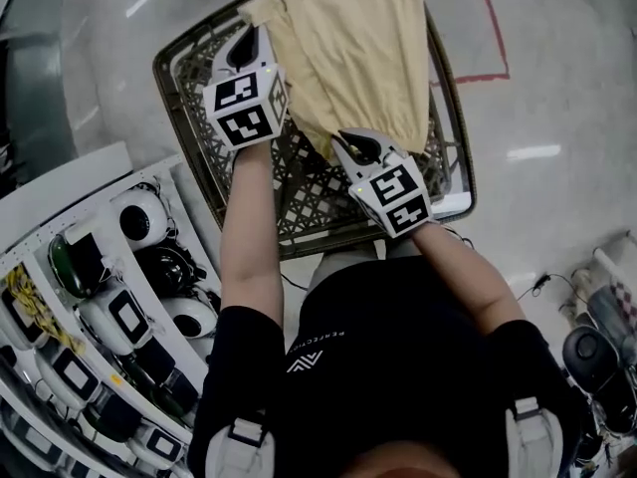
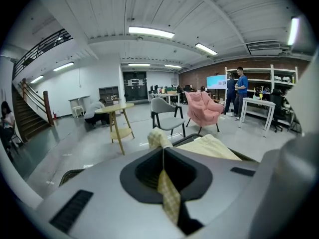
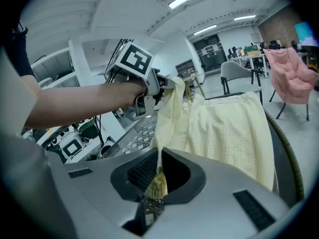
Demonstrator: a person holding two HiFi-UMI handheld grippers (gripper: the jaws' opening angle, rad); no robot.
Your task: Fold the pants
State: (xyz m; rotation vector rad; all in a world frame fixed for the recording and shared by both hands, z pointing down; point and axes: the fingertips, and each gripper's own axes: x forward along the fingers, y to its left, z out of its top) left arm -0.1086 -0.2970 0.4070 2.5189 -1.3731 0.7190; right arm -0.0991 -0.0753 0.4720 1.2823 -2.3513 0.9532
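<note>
Above a dark lattice basket (image 1: pixel 299 207), pale-yellow checked pants (image 1: pixel 353 48), draped, bunched.

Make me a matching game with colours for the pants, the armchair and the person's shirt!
Things:
1. pants
2. armchair
3. shirt

Colours:
A. black
B. pale yellow
C. pink

Pairs: 1-B, 2-C, 3-A
</note>
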